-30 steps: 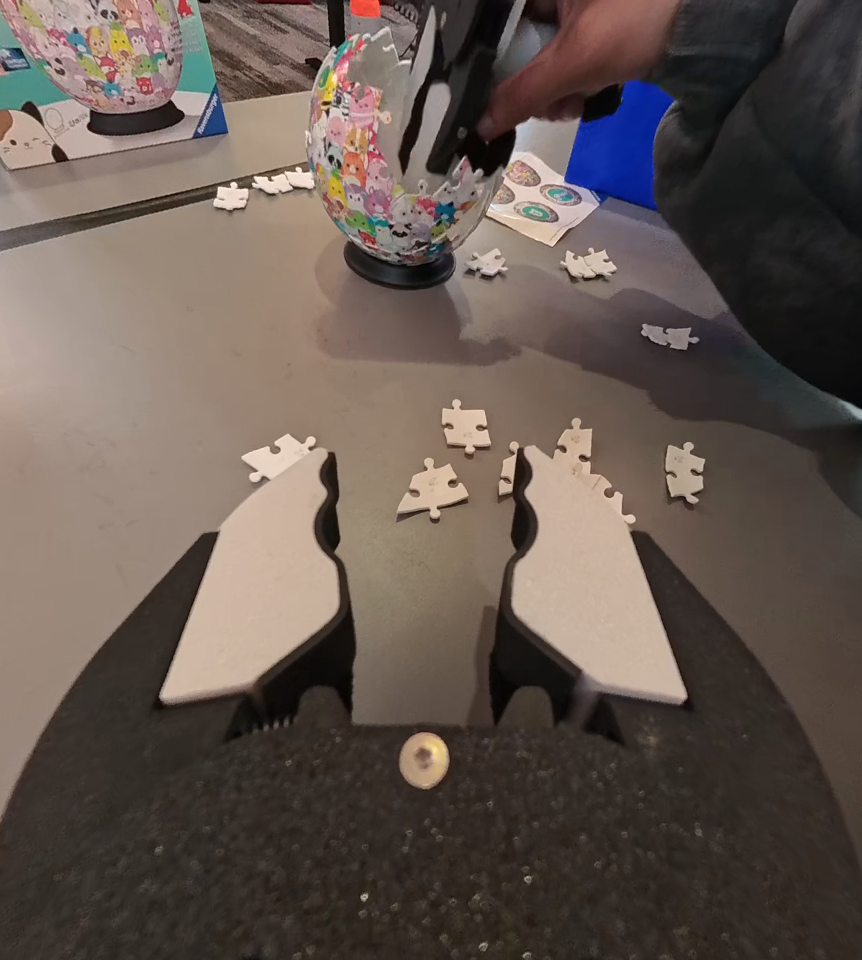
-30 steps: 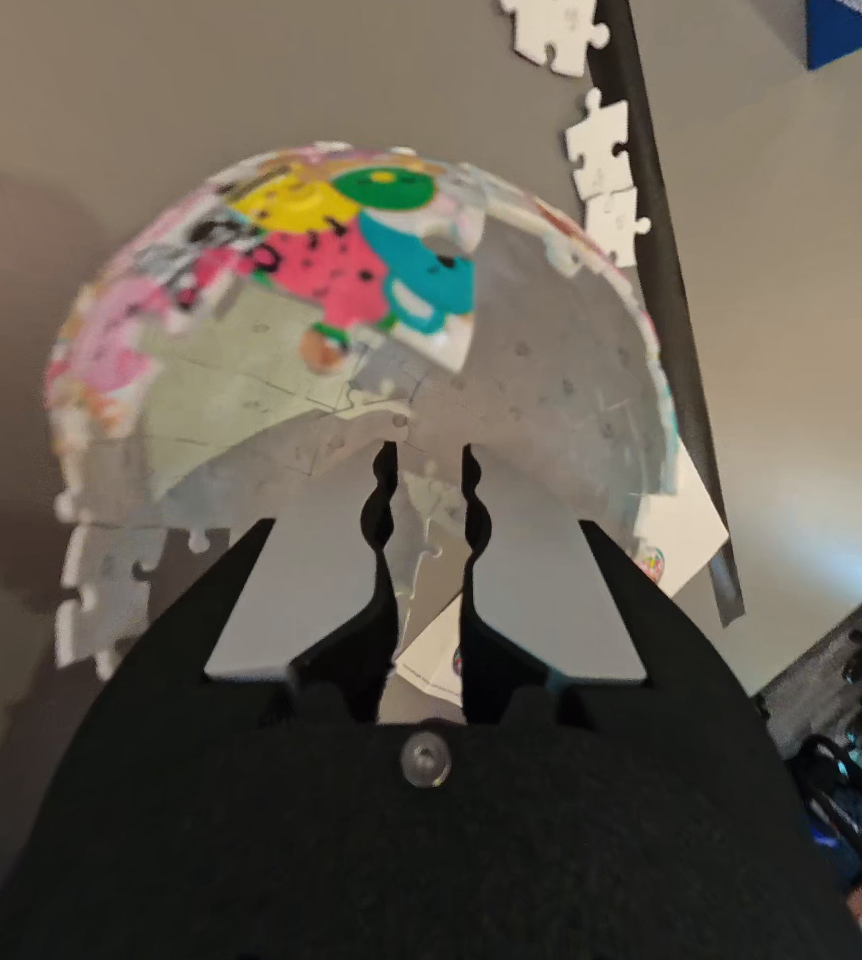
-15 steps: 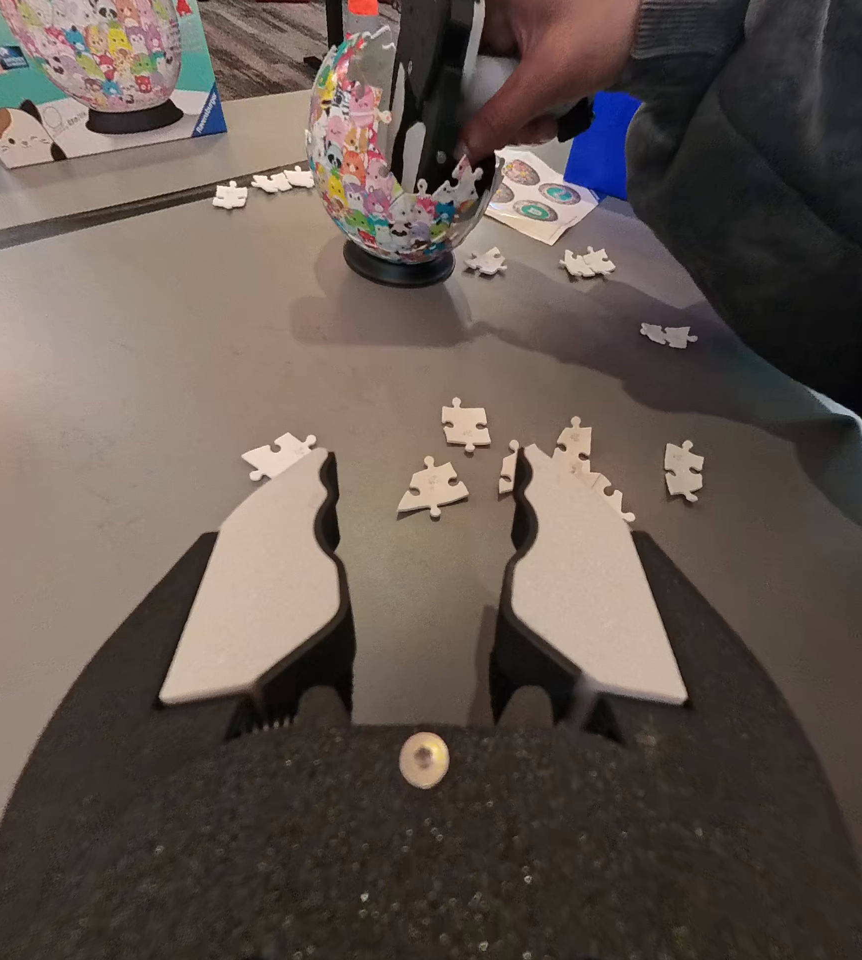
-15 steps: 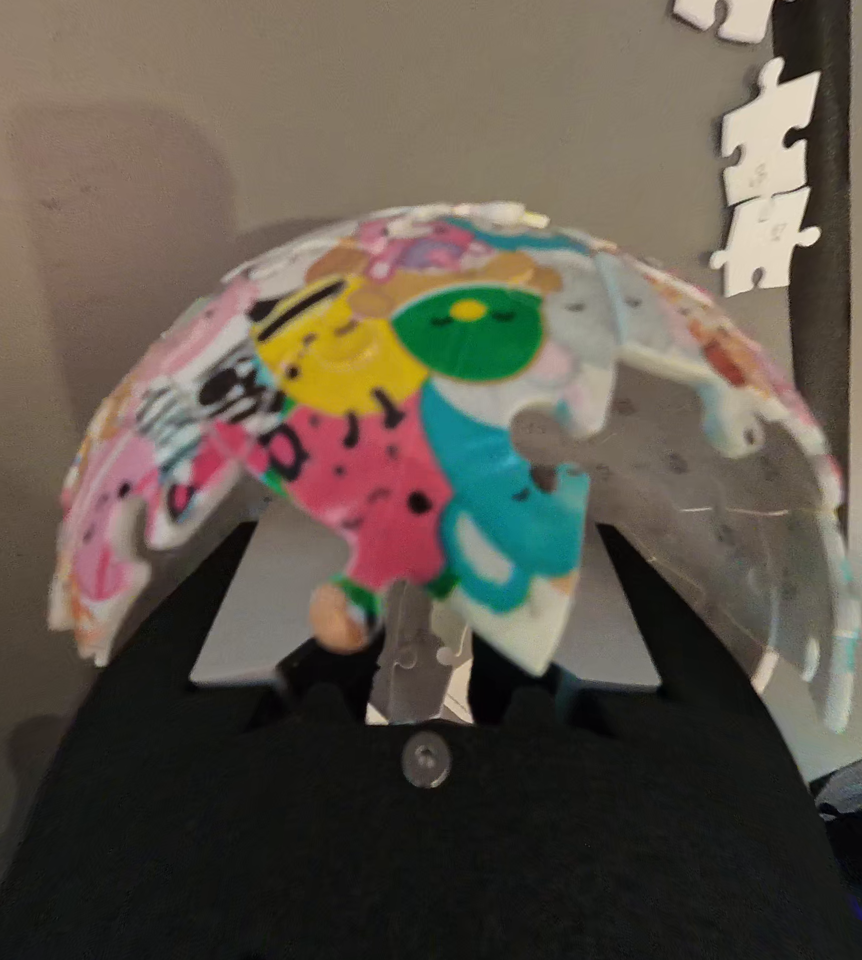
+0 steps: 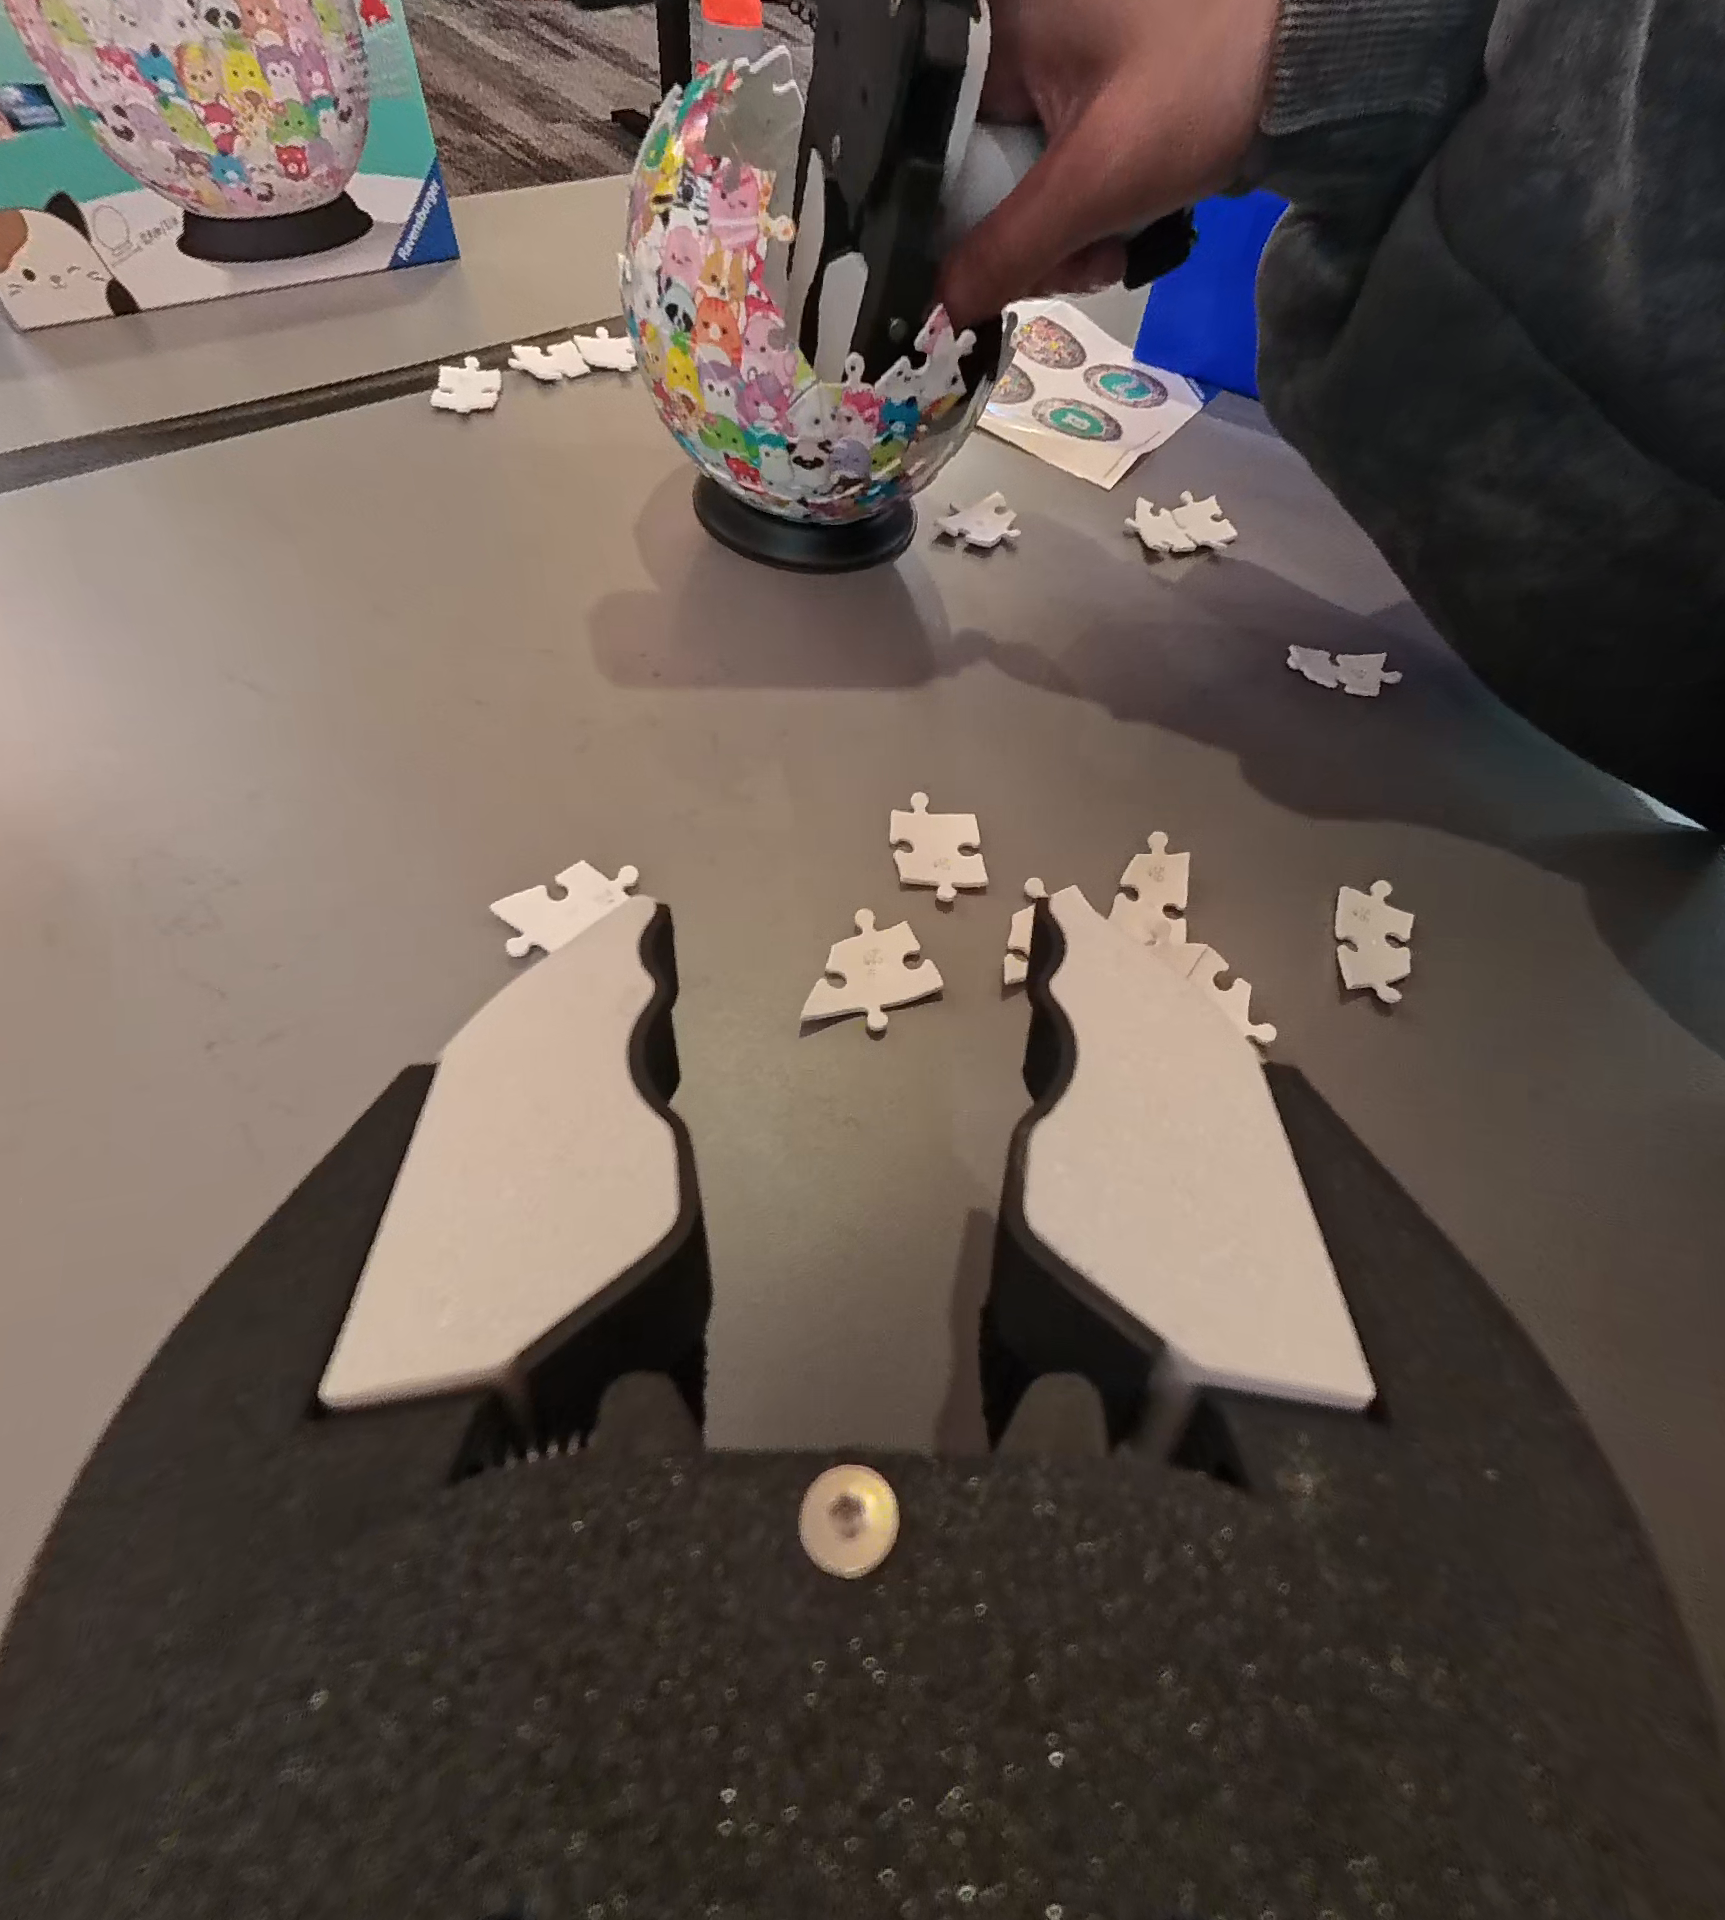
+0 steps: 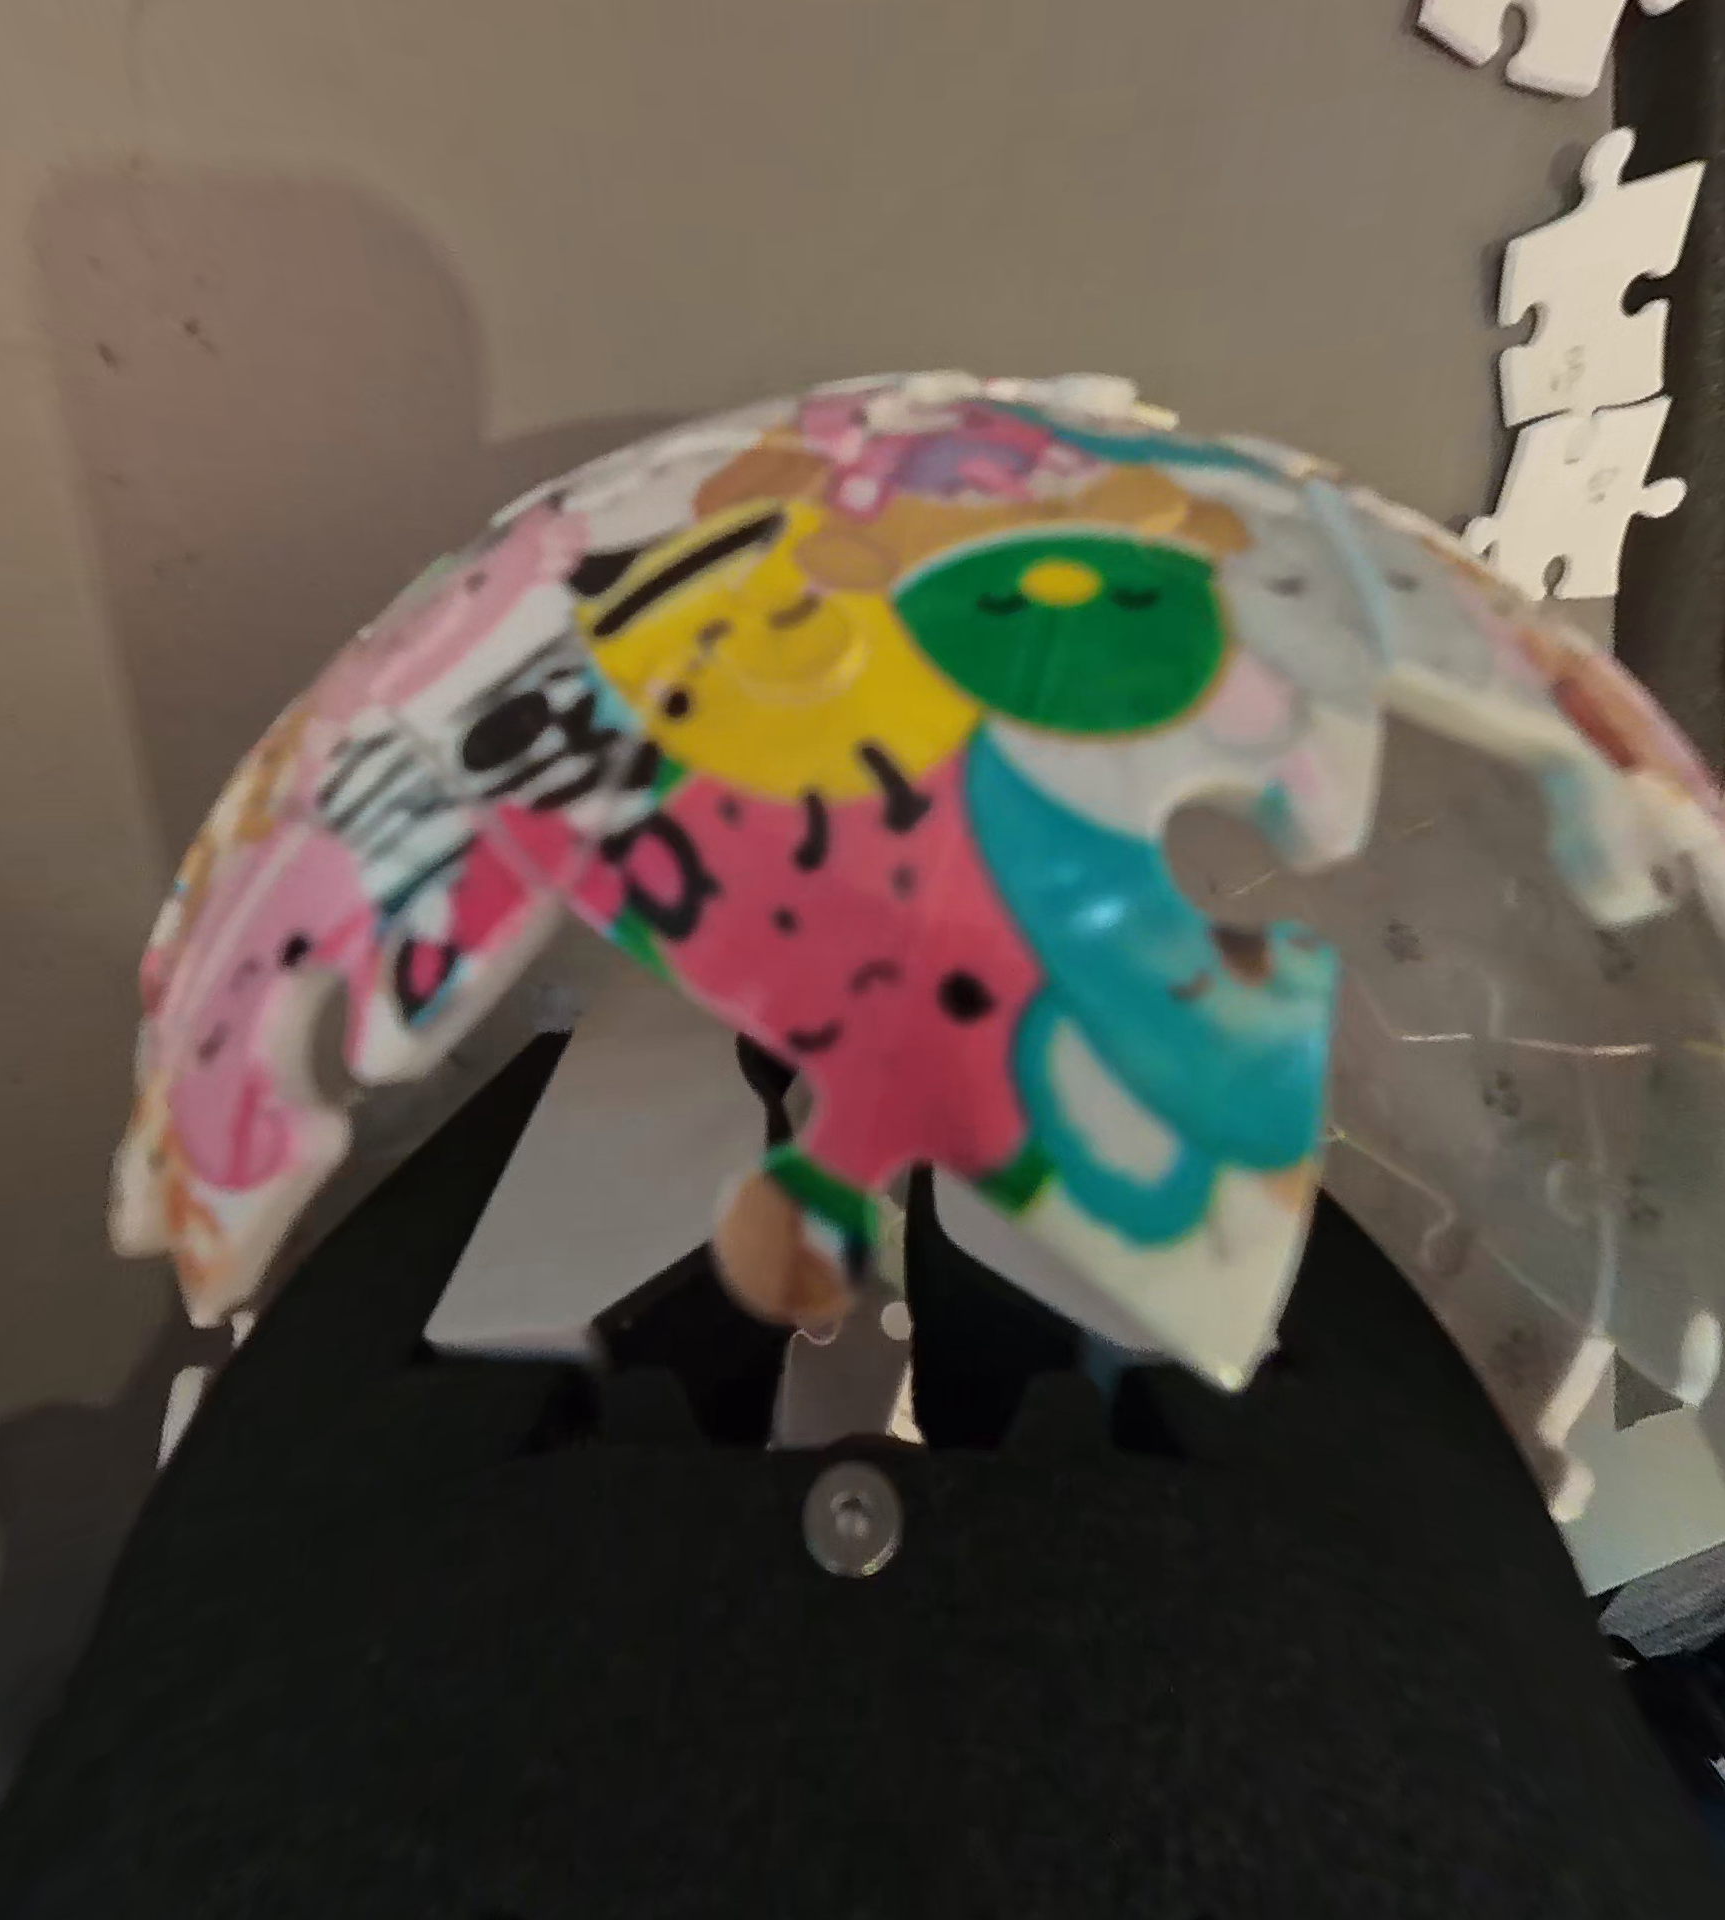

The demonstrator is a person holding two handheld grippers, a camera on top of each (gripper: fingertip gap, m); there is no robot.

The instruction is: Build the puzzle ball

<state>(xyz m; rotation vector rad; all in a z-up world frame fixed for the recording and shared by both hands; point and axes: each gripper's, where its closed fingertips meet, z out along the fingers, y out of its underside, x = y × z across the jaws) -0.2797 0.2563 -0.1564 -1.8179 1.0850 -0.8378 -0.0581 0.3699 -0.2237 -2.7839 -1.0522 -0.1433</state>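
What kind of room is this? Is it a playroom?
Probably not a playroom; more likely an office or workroom. There are plain grey tables, carpet-like flooring behind them, and only one toy: a puzzle ball with its box and loose pieces.

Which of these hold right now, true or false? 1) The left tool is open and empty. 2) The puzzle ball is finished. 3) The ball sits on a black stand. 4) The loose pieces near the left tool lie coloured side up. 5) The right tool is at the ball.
1) The left tool is open and empty: true.
2) The puzzle ball is finished: false; its upper side is open, with jagged edges.
3) It sits on a black stand: true.
4) The loose pieces lie coloured side up: false; they show plain white.
5) The right tool is at the ball: true; its tips reach inside the shell.
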